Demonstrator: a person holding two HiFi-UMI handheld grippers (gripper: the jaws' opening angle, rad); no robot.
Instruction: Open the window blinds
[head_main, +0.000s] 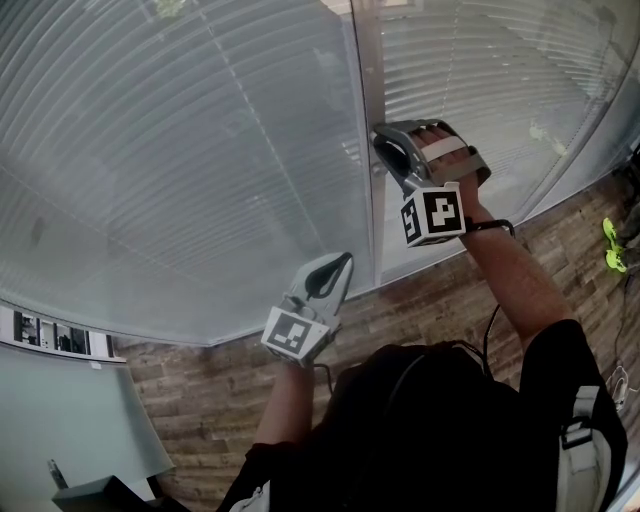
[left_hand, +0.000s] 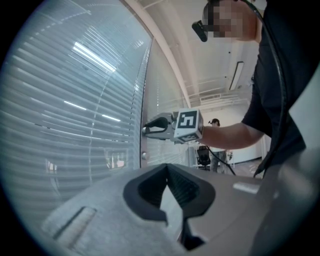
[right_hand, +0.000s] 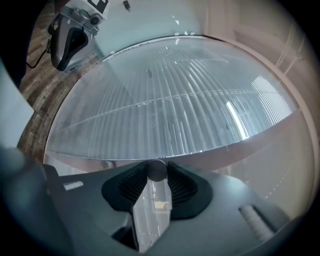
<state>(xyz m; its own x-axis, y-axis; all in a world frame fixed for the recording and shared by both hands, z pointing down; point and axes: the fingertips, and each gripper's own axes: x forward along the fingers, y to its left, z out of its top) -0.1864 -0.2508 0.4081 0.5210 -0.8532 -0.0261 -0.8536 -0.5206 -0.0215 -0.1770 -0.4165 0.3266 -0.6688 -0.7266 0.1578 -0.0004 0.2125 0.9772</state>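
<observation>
Both arms are raised toward the window blinds (head_main: 180, 150), their white slats closed behind glass. A round knob (right_hand: 156, 170) on the frame (head_main: 365, 110) is clamped by the right hand-held gripper (head_main: 382, 138). The left hand-held gripper (head_main: 343, 260) is held lower and nearer, pinched together and empty.

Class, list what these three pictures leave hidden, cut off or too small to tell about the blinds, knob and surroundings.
Knob: in the head view the right gripper covers it.
Top of the blinds: cut off by the head view's upper edge.
Whatever lies behind the blinds: the slats screen it in all views.
Shelf items at the head view's left edge: too small to identify.
</observation>
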